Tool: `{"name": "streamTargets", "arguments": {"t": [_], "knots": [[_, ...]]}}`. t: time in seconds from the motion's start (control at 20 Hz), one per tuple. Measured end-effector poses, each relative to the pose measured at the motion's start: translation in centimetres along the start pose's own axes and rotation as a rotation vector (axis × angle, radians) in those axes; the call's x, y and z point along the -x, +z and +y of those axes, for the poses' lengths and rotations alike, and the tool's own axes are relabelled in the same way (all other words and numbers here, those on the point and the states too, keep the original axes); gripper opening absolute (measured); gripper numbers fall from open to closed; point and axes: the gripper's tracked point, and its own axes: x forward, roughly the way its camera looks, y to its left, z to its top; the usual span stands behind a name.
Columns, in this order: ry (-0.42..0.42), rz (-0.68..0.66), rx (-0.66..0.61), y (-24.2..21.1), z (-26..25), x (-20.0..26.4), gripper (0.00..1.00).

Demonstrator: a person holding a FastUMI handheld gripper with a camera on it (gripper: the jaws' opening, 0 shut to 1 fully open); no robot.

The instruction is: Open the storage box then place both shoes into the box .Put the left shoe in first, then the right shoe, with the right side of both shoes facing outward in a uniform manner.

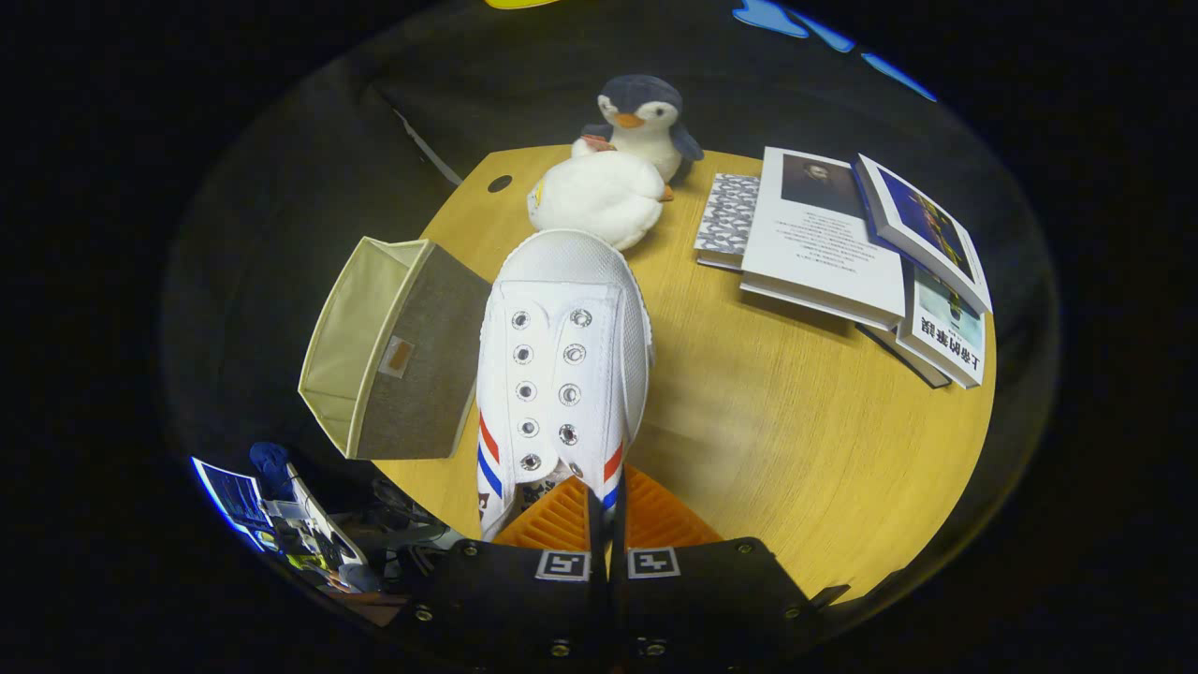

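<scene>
A white lace-less sneaker (562, 356) with red and blue side stripes hangs lifted above the wooden table (796, 431), toe pointing away from me. My gripper (606, 505) is shut on the shoe's rear upper edge, its orange fingers (552, 520) pressed close together. The storage box (393, 346), grey fabric outside and beige inside, stands open just left of the shoe at the table's left edge, and its inside looks bare.
A white plush toy (599, 197) and a penguin plush (641, 117) sit beyond the shoe's toe. A pile of books (842, 253) lies at the right of the table. Below the table's left edge there is equipment and cables (299, 534).
</scene>
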Motion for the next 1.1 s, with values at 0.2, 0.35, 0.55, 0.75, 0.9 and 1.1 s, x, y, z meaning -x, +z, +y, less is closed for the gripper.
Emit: {"name": "streamTargets", "arguments": {"t": [0.2,0.35,0.55,0.75,0.9,1.1], "knots": [[0.039,0.009,0.051,1.4,3.3,0.1,0.00],[0.055,0.005,0.115,2.9,6.6,0.2,0.01],[0.104,-0.003,0.158,4.7,10.9,-0.2,0.00],[0.171,-0.006,0.164,6.6,15.7,-0.5,0.00],[0.186,0.004,0.198,7.8,18.5,-1.1,0.01],[0.153,0.031,0.244,8.7,21.5,-2.5,0.01]]}}
